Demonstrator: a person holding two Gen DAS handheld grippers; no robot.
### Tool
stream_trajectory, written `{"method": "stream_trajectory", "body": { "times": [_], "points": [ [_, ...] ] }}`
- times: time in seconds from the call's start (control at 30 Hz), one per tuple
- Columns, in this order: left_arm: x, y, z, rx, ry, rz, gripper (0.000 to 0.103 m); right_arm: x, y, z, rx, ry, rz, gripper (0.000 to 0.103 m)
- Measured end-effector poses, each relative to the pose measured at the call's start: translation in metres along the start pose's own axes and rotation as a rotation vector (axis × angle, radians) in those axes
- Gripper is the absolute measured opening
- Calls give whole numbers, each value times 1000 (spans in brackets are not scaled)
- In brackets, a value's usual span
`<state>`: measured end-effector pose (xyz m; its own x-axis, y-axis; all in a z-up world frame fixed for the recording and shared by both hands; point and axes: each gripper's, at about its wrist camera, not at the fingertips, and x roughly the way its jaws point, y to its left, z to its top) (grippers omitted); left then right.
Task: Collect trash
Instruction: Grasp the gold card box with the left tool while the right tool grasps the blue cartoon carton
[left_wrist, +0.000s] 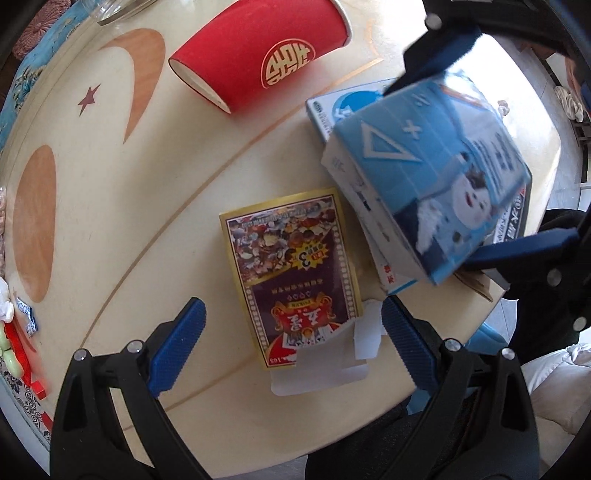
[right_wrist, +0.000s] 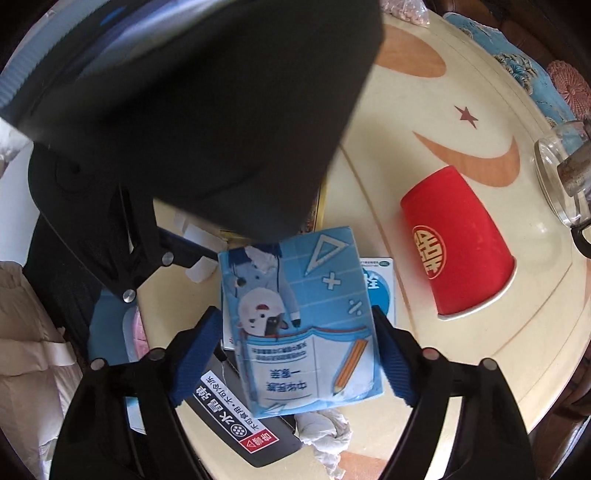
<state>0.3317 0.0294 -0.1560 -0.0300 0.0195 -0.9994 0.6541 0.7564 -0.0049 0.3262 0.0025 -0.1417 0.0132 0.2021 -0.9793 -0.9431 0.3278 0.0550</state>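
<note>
A blue cartoon-printed carton (right_wrist: 303, 325) hangs tilted just above the table, with my right gripper (right_wrist: 295, 358) shut on it, a pad on either side. In the left wrist view the same carton (left_wrist: 432, 177) sits between the right gripper's fingers (left_wrist: 491, 251). My left gripper (left_wrist: 291, 350) points straight down and is open, its pads on either side of the near end of a yellow and purple playing-card box (left_wrist: 291, 273) that lies flat on the table. A red paper cup (left_wrist: 258, 55) (right_wrist: 454, 247) lies on its side further off.
A round cream table (left_wrist: 129, 221) with orange inlays carries it all. Under the carton lie a flat blue-white box (right_wrist: 382, 291), a black packet (right_wrist: 236, 417) and a crumpled tissue (right_wrist: 328, 432). White paper scraps (left_wrist: 332, 358) lie by the card box. Glassware (right_wrist: 561, 177) stands at the edge.
</note>
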Motion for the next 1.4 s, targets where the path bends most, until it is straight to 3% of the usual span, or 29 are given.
{"method": "stream_trajectory", "body": {
  "times": [0.07,0.6,0.73,0.83,1.03,1.4],
  "points": [
    [-1,2,1,1,-4,-8,94,0,2,-2,8,-6,4,69],
    [7,20,-1,-59,-43,-92,93,-19,-15,-28,202,-121,-62,67],
    [5,24,-3,-52,-56,-123,84,-22,-16,-36,264,-135,-100,67],
    [3,24,-7,-34,-71,-80,71,-27,-16,-41,320,-160,-124,67],
    [4,31,-11,-68,-81,-53,61,-45,-12,-52,417,-204,-200,68],
    [-8,16,-22,-213,-96,19,60,-71,-10,-58,555,-226,-320,67]
  ]
}}
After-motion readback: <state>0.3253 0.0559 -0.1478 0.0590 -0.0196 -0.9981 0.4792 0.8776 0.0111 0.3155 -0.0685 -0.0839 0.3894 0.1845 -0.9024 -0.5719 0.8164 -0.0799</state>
